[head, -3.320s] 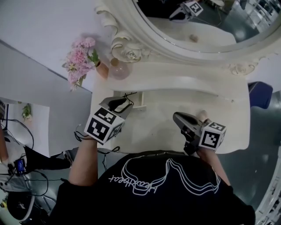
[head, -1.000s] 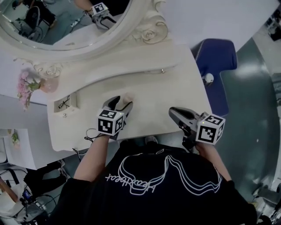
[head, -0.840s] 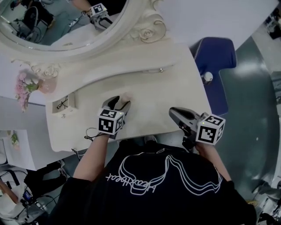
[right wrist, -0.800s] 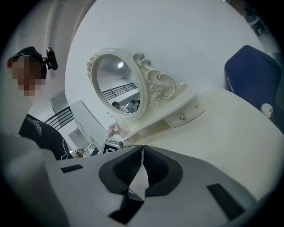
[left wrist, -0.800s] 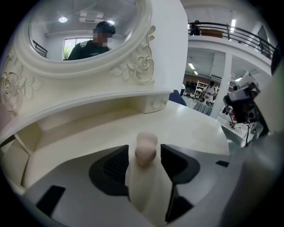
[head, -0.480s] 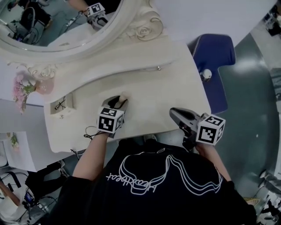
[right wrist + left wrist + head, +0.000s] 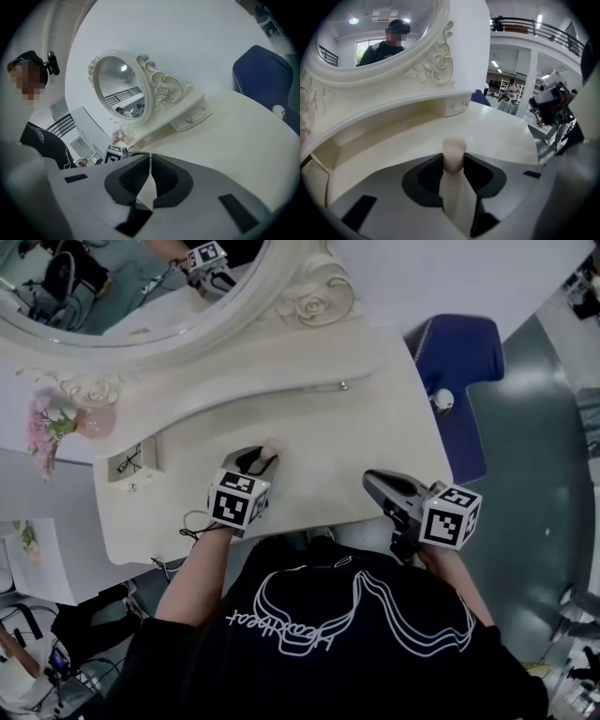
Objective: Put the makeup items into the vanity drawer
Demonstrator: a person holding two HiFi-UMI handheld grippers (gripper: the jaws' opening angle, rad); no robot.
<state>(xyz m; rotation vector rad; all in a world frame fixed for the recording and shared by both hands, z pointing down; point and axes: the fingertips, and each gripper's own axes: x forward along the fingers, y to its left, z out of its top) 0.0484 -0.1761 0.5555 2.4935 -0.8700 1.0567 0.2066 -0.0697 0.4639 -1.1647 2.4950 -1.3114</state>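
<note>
The cream-white, curved-front vanity table [image 7: 366,451] carries a round pink vase of pink flowers [image 7: 97,420] at nine o'clock and a small pale-pink makeup bottle [image 7: 269,445] upright near centre.

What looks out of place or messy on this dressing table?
Nothing is spilled, broken or askew. One thing is uneven: the small left drawer of the vanity stands open with something dark inside, while the matching right drawer is shut.
</note>
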